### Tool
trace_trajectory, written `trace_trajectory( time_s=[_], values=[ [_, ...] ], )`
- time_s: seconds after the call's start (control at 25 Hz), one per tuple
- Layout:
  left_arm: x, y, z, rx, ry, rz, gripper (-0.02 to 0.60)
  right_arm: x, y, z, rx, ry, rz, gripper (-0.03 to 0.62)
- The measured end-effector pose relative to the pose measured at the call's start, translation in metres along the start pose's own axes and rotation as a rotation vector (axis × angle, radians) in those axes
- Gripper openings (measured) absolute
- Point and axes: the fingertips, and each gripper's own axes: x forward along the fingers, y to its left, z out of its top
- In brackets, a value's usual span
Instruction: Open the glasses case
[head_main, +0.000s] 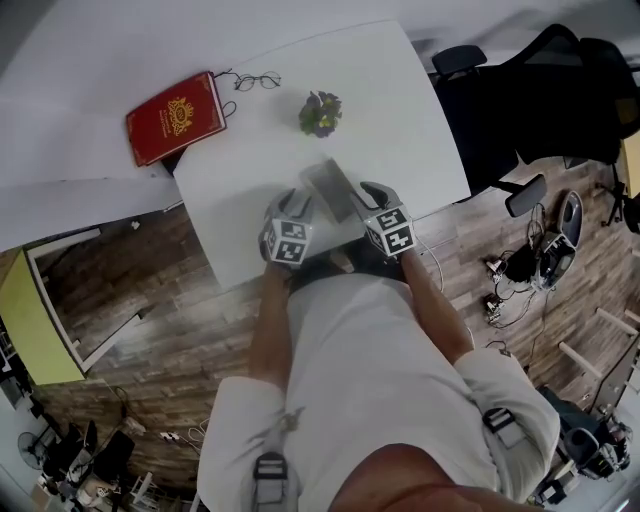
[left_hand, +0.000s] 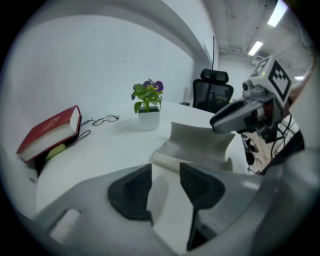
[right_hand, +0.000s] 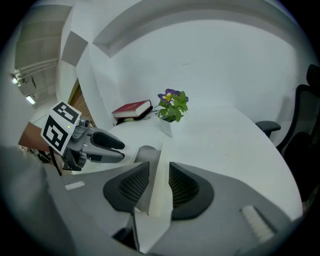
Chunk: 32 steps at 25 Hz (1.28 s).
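Note:
A grey glasses case lies near the front edge of the white table, its lid raised and curved upward. In the left gripper view a pale flap of the case runs between the pads of my left gripper, which is shut on it. My right gripper has the lid's edge standing between its pads with a small gap beside it, so it is open. In the head view the left gripper sits at the case's left and the right gripper at its right.
A red book, a pair of glasses and a small potted plant lie farther back on the table. A black office chair stands at the table's right. Cables and equipment lie on the wooden floor.

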Motion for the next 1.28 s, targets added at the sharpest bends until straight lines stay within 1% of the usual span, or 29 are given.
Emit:
trace_trajectory(
  time_s=[0.12, 0.2, 0.36, 0.48, 0.56, 0.72, 0.96, 1.16, 1.28],
  values=[
    [-0.012, 0.0, 0.002, -0.061, -0.01, 0.028, 0.173, -0.004, 0.001, 0.009, -0.014, -0.036, 0.021, 0.114],
    [-0.021, 0.001, 0.01, -0.081, -0.042, 0.052, 0.173, -0.008, 0.001, 0.015, -0.025, -0.058, 0.031, 0.114],
    [-0.043, 0.002, 0.039, -0.098, -0.127, 0.109, 0.173, -0.016, -0.001, 0.028, -0.045, -0.097, 0.054, 0.115],
    [-0.058, 0.0, 0.056, -0.108, -0.176, 0.154, 0.175, -0.026, 0.0, 0.042, -0.068, -0.14, 0.075, 0.115],
    [-0.067, -0.001, 0.064, -0.116, -0.205, 0.184, 0.175, -0.033, 0.002, 0.053, -0.09, -0.172, 0.092, 0.136],
    [-0.083, -0.005, 0.079, -0.114, -0.253, 0.24, 0.175, -0.047, 0.008, 0.074, -0.142, -0.236, 0.129, 0.167],
    [-0.106, -0.016, 0.101, -0.107, -0.315, 0.312, 0.175, -0.074, 0.014, 0.099, -0.188, -0.309, 0.172, 0.17],
    [-0.119, -0.024, 0.118, -0.092, -0.351, 0.347, 0.175, -0.089, 0.014, 0.106, -0.246, -0.322, 0.185, 0.17],
    [-0.122, -0.027, 0.123, -0.086, -0.358, 0.355, 0.175, -0.092, 0.013, 0.107, -0.247, -0.327, 0.187, 0.17]
  ],
)
